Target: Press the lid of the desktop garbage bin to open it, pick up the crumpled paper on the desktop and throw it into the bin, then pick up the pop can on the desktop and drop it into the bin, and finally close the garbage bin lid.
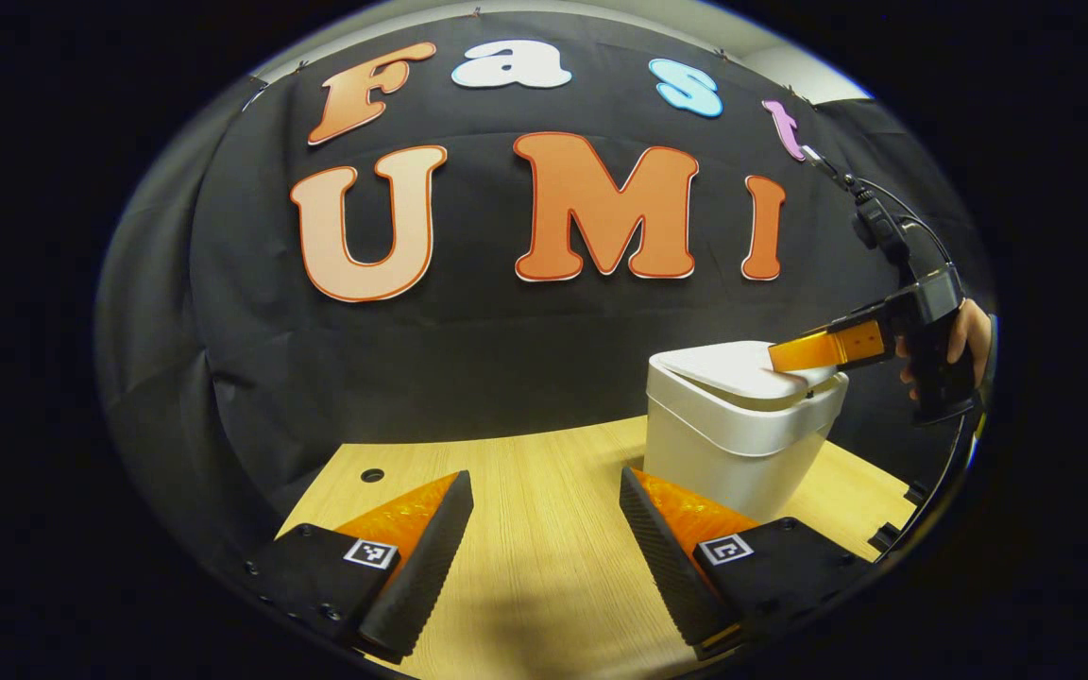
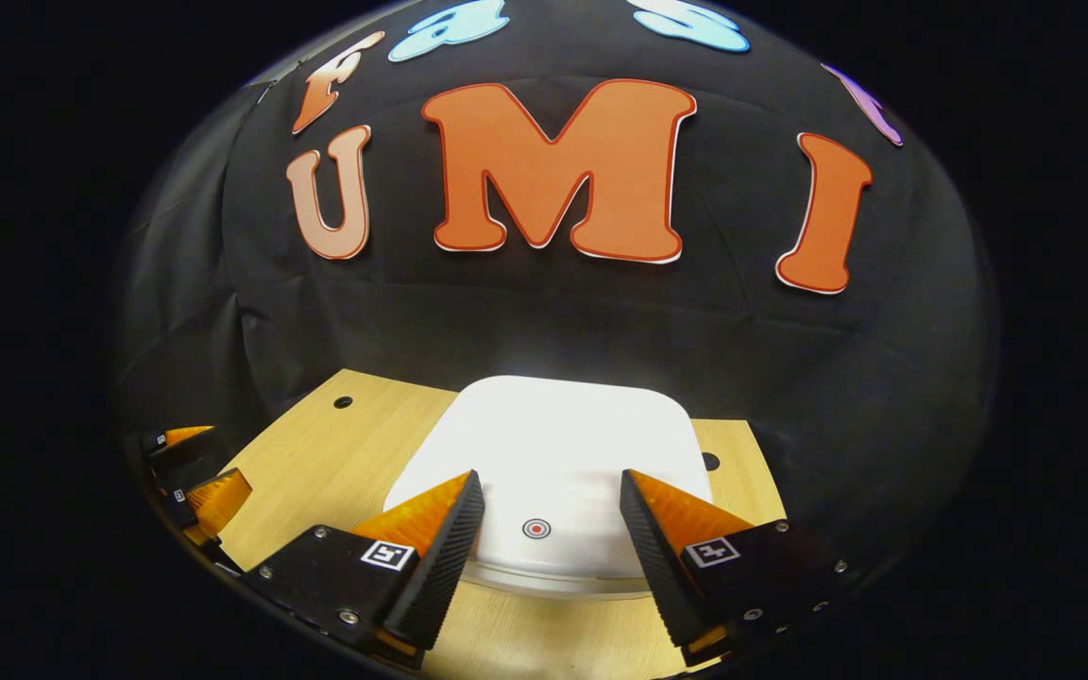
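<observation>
Pale wooden desktop [image 1: 544,529] carries a white square plastic bin [image 1: 733,444], its lid [image 2: 553,453] down. My right gripper [image 2: 552,501] hovers over it, fingers apart; my left gripper [image 1: 546,501] waits nearby, fingers apart.

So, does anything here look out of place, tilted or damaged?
Nothing stands out. The white bin stands upright on the wooden table, its lid flat and shut. The right hand-held gripper is over the lid, open.

One white square plastic desktop bin [image 1: 733,444] stands on one pale wooden counter [image 1: 544,529], wearing one flat white lid [image 2: 553,453] with one small red ring mark [image 2: 535,528]. Two round holes [image 2: 343,402] pierce the counter. Two hand-held grippers: left hand-held gripper [image 1: 544,538], right hand-held gripper [image 2: 549,538].
</observation>
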